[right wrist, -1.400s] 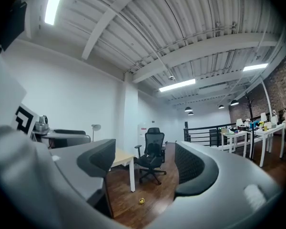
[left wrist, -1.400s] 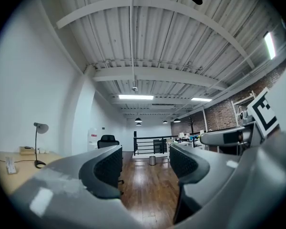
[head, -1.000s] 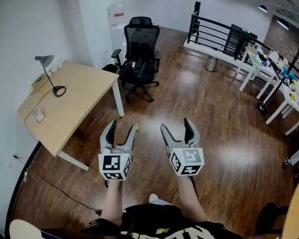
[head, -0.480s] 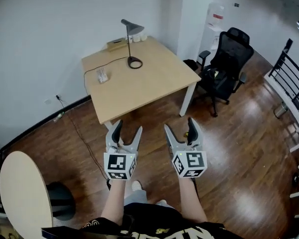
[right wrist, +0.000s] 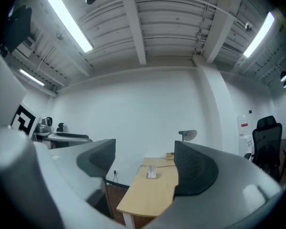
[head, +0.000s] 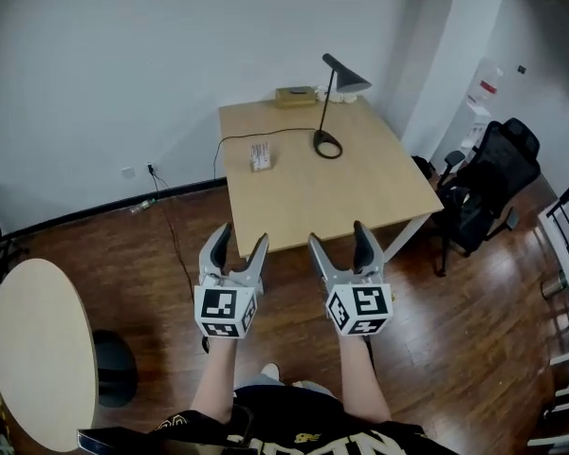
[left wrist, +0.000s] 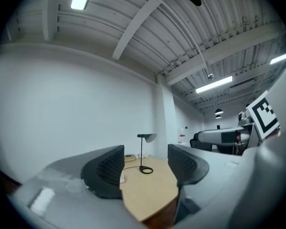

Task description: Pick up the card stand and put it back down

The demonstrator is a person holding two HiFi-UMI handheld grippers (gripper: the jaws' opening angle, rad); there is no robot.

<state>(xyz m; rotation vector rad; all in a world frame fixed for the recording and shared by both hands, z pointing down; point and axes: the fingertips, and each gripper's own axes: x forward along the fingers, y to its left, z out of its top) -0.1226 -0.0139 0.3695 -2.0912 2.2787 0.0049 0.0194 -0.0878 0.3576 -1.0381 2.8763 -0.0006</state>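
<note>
Our left tool (head: pixel 242 240), right tool (head: pixel 338 237) both gaping, empty. That card stand (head: pixel 259 155) looks light, tippy; we'd pinch edges low, gently.

Card stand (head: pixel 259 155) on table (head: pixel 360 207) — lamp (head: pixel 352 84) right of it.

The card stand (head: pixel 259 155) on the desk (head: pixel 360 197) is too small for its print to be read. The round table (head: pixel 33 349) is cut by the head view's left edge. In the right gripper view a jaw hides the stem of the desk lamp (right wrist: pixel 187 135); only its shade shows.
</note>
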